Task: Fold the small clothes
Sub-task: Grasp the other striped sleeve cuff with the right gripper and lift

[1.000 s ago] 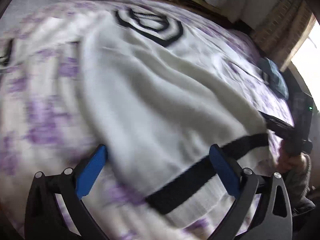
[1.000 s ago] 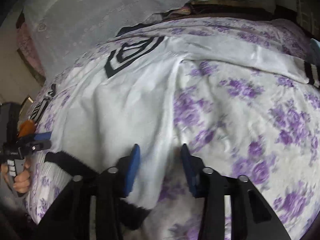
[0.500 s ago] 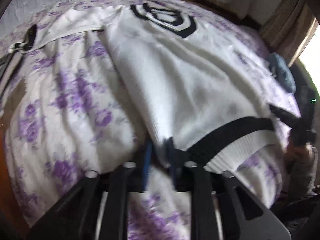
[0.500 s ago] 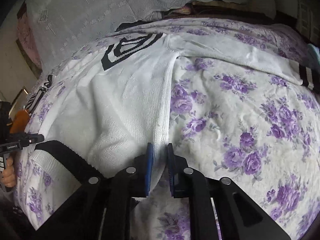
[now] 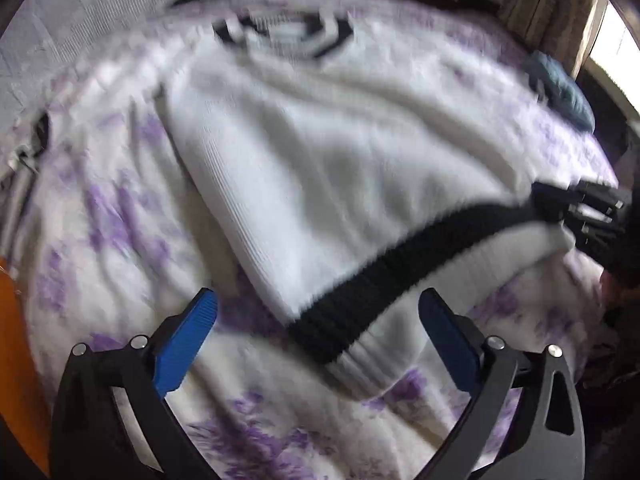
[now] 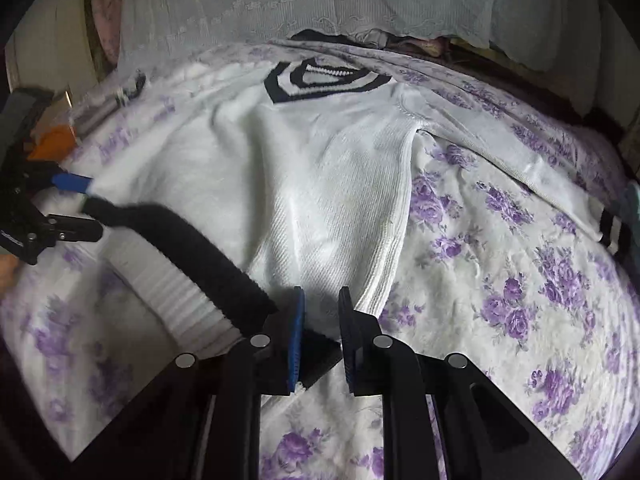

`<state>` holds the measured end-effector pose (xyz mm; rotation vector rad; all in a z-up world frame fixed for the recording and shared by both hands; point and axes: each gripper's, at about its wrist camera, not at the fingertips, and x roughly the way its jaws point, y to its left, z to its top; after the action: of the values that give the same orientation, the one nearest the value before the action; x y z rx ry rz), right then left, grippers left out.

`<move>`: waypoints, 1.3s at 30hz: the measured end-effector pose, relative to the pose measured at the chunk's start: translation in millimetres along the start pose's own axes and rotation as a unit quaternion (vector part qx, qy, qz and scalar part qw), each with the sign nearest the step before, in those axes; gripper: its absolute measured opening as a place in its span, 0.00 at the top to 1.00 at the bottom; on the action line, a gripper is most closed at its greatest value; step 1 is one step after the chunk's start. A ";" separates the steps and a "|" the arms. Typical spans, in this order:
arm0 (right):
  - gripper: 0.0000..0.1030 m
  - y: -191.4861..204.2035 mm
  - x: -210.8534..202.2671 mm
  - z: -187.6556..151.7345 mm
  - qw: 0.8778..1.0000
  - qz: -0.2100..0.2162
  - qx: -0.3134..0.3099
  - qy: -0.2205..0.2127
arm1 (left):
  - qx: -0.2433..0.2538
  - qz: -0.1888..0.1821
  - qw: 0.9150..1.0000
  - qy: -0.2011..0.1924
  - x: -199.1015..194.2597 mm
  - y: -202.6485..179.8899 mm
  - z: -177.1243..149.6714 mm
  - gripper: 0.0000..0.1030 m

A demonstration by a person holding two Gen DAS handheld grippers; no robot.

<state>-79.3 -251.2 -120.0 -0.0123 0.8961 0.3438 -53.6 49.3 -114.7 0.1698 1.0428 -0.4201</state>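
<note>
A white knit sweater (image 5: 340,160) with a black-striped collar (image 5: 284,34) and a black hem band (image 5: 400,272) lies face up on the bed. My left gripper (image 5: 318,326) is open, its blue pads either side of the hem's left corner without touching. My right gripper (image 6: 320,320) is shut on the hem's right corner of the sweater (image 6: 320,200). The left gripper also shows in the right wrist view (image 6: 68,182) at the hem's other end. The right gripper shows at the right of the left wrist view (image 5: 576,208).
The bed has a white spread with purple flowers (image 6: 500,280). One sleeve (image 6: 520,160) stretches right to a striped cuff (image 6: 612,228). A lace-covered pillow (image 6: 320,0) lies at the head. A blue cloth (image 5: 564,92) sits near the far edge.
My left gripper has let go of the hem's left corner and opened wide. My right gripper stays shut on the right corner and has lifted it a little.
</note>
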 end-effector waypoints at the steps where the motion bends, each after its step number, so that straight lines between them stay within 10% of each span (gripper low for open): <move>1: 0.73 -5.1 0.3 3.9 1.000 0.013 0.018 -0.001 | 0.002 0.002 1.000 -0.016 -7.0 -0.7 5.8 0.04; 4: 0.63 -14.4 23.2 8.3 0.998 0.040 0.045 0.031 | 0.011 0.004 1.000 -0.025 -2.8 -7.2 24.4 0.04; 7: 0.65 -24.1 18.3 8.7 0.995 0.068 0.069 0.020 | 0.022 0.048 0.997 0.050 45.1 -12.0 32.3 0.04; 10: 0.65 -77.0 -13.9 16.8 0.985 0.018 0.159 -0.058 | -0.013 0.030 0.998 0.047 43.4 -1.9 48.4 0.04; 14: 0.66 -187.0 -25.0 13.0 0.929 -0.091 0.343 -0.101 | -0.004 0.058 0.998 -0.010 30.6 -11.0 98.8 0.04; 19: 0.66 -272.7 -8.5 -2.4 0.860 -0.096 0.489 -0.105 | -0.004 0.045 0.998 -0.050 54.4 -47.2 188.4 0.04; 31: 0.71 -333.4 15.4 -0.7 0.758 -0.169 0.598 -0.199 | -0.001 0.056 0.998 -0.031 171.5 -90.8 237.6 0.04; 39: 0.85 -325.3 15.1 12.8 0.796 -0.206 0.524 -0.223 | -0.005 0.040 0.998 -0.037 170.0 -87.7 232.6 0.04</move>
<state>36.2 -552.4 -166.5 0.8631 0.4877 -0.5835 169.8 -151.0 -140.0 0.1857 0.9621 -0.3453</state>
